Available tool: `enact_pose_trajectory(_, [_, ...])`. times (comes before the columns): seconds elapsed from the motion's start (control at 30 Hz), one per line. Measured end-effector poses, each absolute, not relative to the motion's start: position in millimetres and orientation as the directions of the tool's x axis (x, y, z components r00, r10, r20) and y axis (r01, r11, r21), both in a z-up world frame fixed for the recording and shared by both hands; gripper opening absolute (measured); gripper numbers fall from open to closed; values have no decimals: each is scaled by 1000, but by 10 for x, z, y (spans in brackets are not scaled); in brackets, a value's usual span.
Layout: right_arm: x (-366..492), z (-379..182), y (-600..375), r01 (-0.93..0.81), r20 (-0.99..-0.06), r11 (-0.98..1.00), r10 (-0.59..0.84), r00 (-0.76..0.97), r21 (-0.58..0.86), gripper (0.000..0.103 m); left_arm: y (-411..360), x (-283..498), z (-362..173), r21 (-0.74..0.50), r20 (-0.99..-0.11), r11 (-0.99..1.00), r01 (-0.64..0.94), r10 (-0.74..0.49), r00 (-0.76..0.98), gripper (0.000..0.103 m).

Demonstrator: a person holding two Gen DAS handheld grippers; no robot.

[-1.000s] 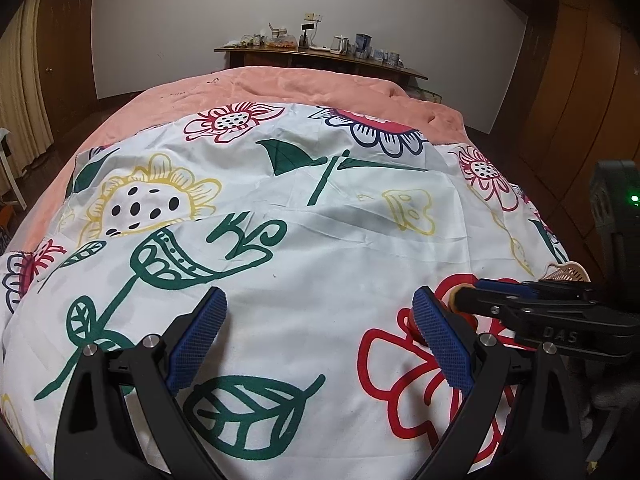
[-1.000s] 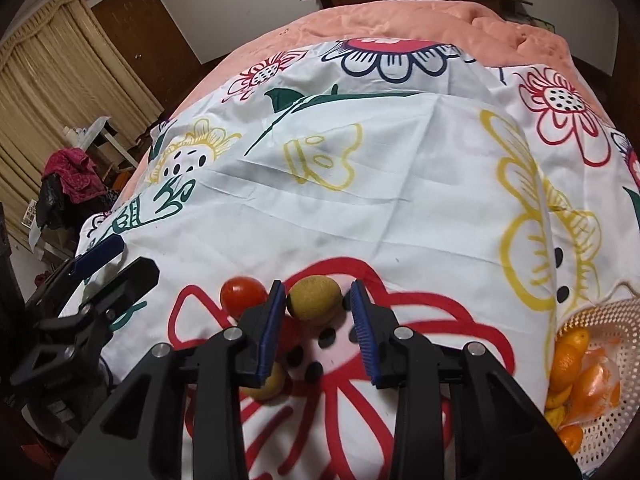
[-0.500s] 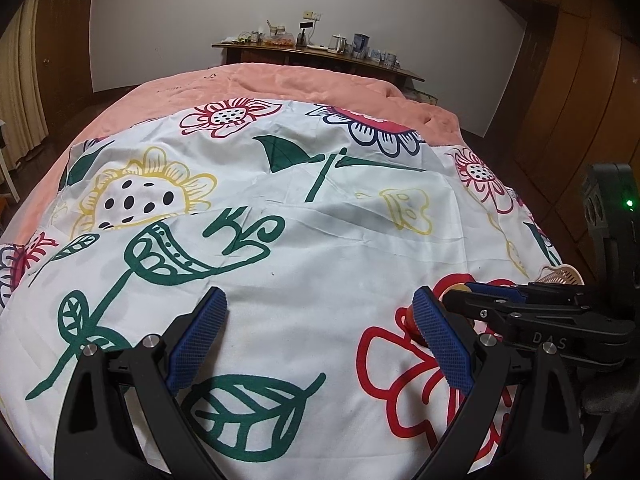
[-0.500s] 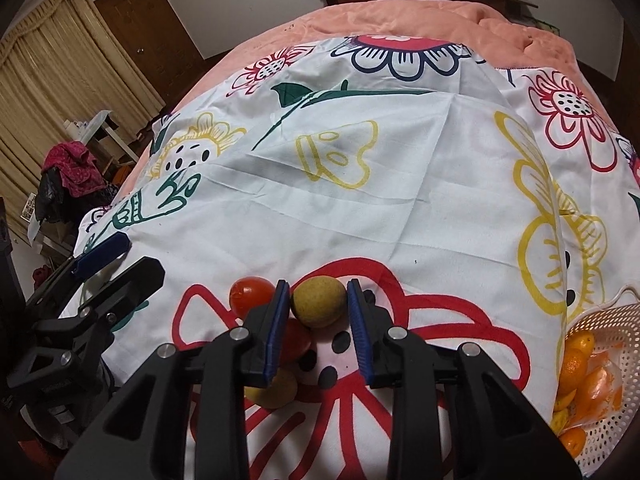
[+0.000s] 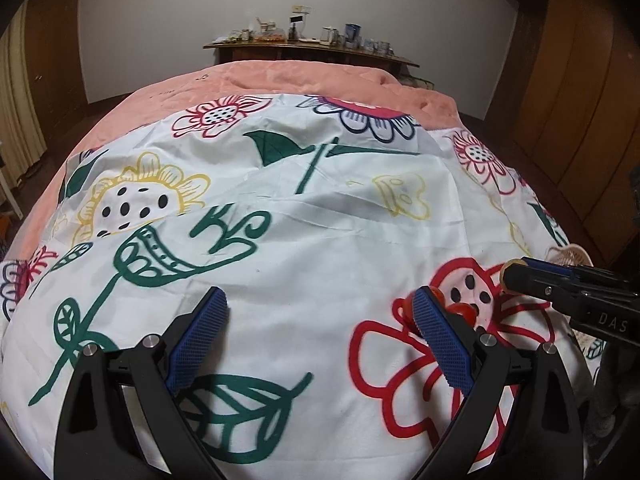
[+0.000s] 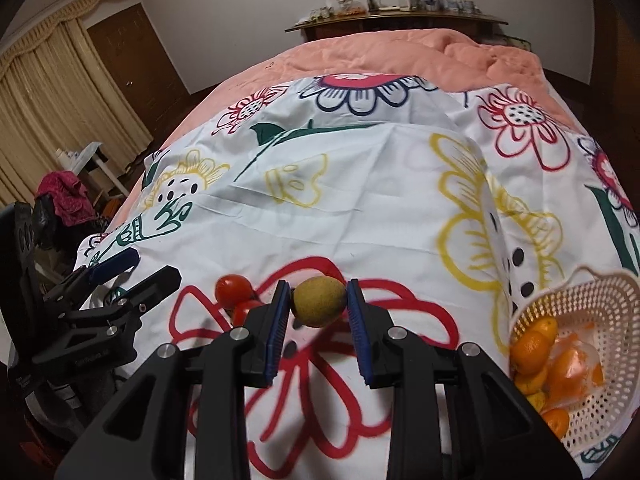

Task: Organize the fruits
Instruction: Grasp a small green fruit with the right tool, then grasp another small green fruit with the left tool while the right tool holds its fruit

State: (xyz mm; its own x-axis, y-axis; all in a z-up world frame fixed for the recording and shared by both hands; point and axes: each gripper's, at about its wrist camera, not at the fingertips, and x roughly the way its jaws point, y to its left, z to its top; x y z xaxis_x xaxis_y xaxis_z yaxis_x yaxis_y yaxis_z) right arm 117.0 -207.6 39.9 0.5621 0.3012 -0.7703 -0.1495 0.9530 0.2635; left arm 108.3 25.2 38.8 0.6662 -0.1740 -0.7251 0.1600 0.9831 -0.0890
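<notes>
One round brown-green fruit (image 6: 319,301) between fingers (image 6: 357,320)

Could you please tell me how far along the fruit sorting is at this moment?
Done: several oranges already lie in the white perforated plastic basket. In hand: the right claw is shut on a round brownish-green fruit. Left: two red tomatoes sit on the flowered white cloth; the left claw is open, holding nothing.

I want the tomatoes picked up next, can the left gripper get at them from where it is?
Probably yes. The left gripper is open and holds nothing, and the tomatoes lie on the sheet just past its right finger. The right gripper, shut on the kiwi, hangs close beside them and could crowd it.
</notes>
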Motion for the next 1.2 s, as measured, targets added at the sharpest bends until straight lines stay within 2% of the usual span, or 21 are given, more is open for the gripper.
enact_pose_trajectory(0.23, [1108, 316, -2213, -126, -761, 945, 320, 564, 303, 30, -20, 1067, 395, -48, -733, 969, 244, -200, 650, 95])
enact_pose_trajectory(0.37, [1105, 312, -2225, -132, -755, 941, 330, 566, 313, 30, -102, 1121, 367, -66, -748, 960, 272, -228, 623, 90])
enact_pose_trajectory(0.67, [1099, 296, -2244, -132, -749, 935, 343, 567, 329, 30, -187, 1351, 242, -192, -800, 940, 282, -317, 510, 74])
enact_pose_trajectory(0.8, [1090, 303, -2239, -134, -746, 936, 342, 571, 326, 30, -277, 1377, 226, -206, -801, 932, 299, -336, 495, 60])
enact_pose_trajectory(0.93, [1079, 304, -2249, -136, -742, 934, 347, 574, 332, 30, -271, 1367, 215, -226, -797, 924, 308, -357, 487, 54])
enact_pose_trajectory(1.07, [1075, 307, -2265, -133, -737, 931, 351, 577, 340, 30, -244, 1341, 214, -275, -788, 911, 309, -397, 471, 43])
enact_pose_trajectory(1.2, [1069, 312, -2281, -130, -734, 930, 353, 581, 344, 30, -222, 1277, 230, -291, -780, 906, 307, -410, 472, 40])
